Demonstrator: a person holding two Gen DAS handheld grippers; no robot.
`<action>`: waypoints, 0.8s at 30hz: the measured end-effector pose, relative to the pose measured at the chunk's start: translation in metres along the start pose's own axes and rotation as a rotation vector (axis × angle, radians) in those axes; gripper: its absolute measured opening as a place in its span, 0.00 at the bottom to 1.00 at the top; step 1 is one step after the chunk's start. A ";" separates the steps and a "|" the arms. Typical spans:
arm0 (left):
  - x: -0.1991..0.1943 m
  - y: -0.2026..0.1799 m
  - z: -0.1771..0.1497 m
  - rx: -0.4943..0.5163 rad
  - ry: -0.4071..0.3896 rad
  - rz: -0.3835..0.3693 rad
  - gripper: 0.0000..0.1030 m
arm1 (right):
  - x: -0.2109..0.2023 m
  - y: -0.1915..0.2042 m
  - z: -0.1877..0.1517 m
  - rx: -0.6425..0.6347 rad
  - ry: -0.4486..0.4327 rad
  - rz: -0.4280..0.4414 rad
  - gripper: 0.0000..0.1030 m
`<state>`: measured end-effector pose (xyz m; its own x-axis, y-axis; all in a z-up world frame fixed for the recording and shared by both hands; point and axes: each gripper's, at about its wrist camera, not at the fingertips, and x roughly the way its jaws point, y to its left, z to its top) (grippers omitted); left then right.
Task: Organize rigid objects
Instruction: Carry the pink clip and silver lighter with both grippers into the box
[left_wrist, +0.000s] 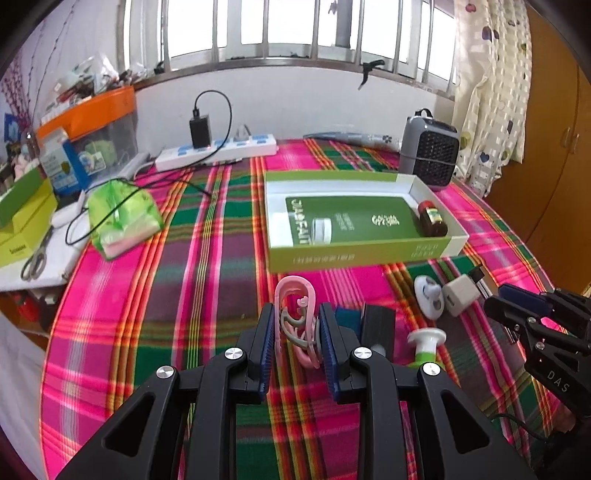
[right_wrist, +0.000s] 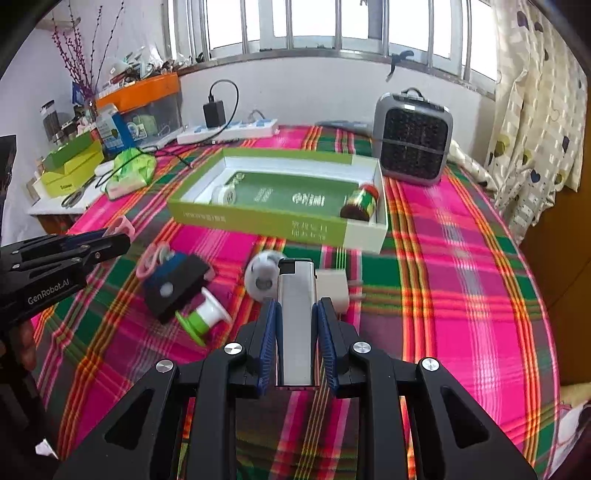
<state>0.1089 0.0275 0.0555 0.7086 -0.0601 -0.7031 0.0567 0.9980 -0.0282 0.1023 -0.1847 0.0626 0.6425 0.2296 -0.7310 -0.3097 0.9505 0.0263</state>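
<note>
My left gripper (left_wrist: 297, 309) is shut on a pink and grey plastic clip (left_wrist: 295, 295), held just above the plaid cloth. In the right wrist view my right gripper (right_wrist: 297, 302) is shut on a silver lighter (right_wrist: 297, 295) that stands up between the blue pads. The open green box (left_wrist: 358, 254) lies beyond, holding a green booklet and a brown jar (left_wrist: 432, 218). Loose on the cloth lie a black block (right_wrist: 177, 284), a green-white spool (right_wrist: 205, 317), a white round piece (right_wrist: 262, 277), a white charger cube (right_wrist: 332, 288) and another pink clip (right_wrist: 149, 260).
A grey heater (right_wrist: 412, 140) stands behind the box at the right. A power strip (left_wrist: 218, 149) with a black charger lies along the wall. A green bag (left_wrist: 122, 218), scissors (left_wrist: 35, 258) and a yellow-green carton (left_wrist: 22, 218) crowd the left side.
</note>
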 end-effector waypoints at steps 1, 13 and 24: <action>0.002 0.000 0.003 0.000 -0.001 -0.004 0.22 | 0.000 0.000 0.004 -0.003 -0.005 0.001 0.24; 0.022 0.001 0.040 0.000 -0.014 -0.027 0.22 | 0.019 -0.010 0.043 0.007 -0.017 0.013 0.24; 0.053 0.007 0.077 0.004 -0.010 -0.041 0.22 | 0.051 -0.016 0.078 0.006 0.005 0.012 0.24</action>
<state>0.2009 0.0303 0.0731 0.7129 -0.1012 -0.6939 0.0887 0.9946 -0.0539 0.1943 -0.1721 0.0779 0.6355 0.2404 -0.7337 -0.3137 0.9487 0.0391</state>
